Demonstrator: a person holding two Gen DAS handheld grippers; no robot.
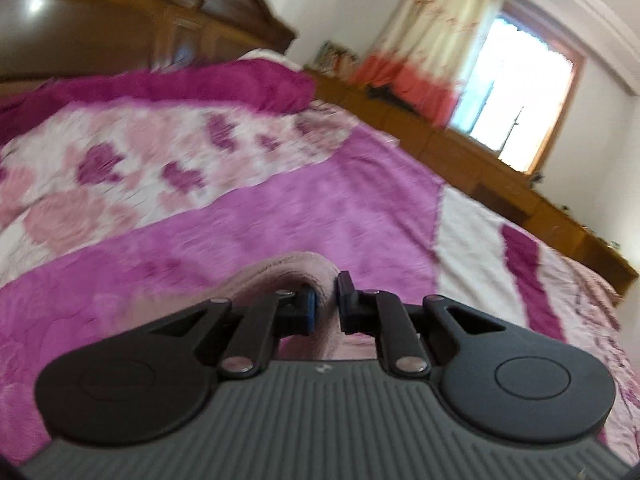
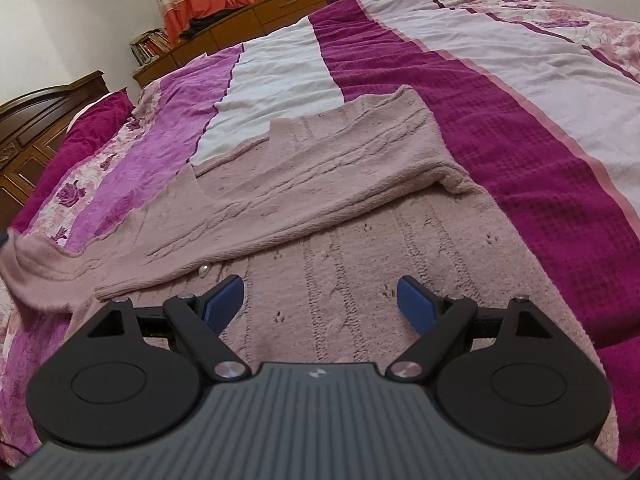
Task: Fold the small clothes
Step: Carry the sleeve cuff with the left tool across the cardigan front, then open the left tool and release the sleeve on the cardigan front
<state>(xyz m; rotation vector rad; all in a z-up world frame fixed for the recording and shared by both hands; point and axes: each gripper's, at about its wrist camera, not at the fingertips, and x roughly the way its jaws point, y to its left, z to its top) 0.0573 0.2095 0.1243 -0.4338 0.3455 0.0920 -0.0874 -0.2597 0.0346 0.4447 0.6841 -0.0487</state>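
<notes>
- Jaws first: on my left gripper (image 1: 325,300) they're clamped on a fold of the pink knit sweater (image 2: 328,208), and I can see fabric bunched up between the blue pads. On my right gripper (image 2: 320,300) they're spread wide with nothing in them, hovering just over the sweater's body.
- Sweater's lying on the bed (image 2: 520,128), on top of the magenta-and-white striped quilt. Body is mostly flat, with the cable knit running away from the right camera.
- One sleeve (image 2: 304,168) is already laid diagonally across the front, so I'd call that fold done.
- Off at the left edge of the right view, a bit of the sweater is lifted up off the quilt, and that looks like the part my left side has hold of. Left view is blurry, so I can't say exactly which part it is.
- Still left, as I read it: bring that lifted side over, then fold the body in half. Maybe a third of the way through.
</notes>
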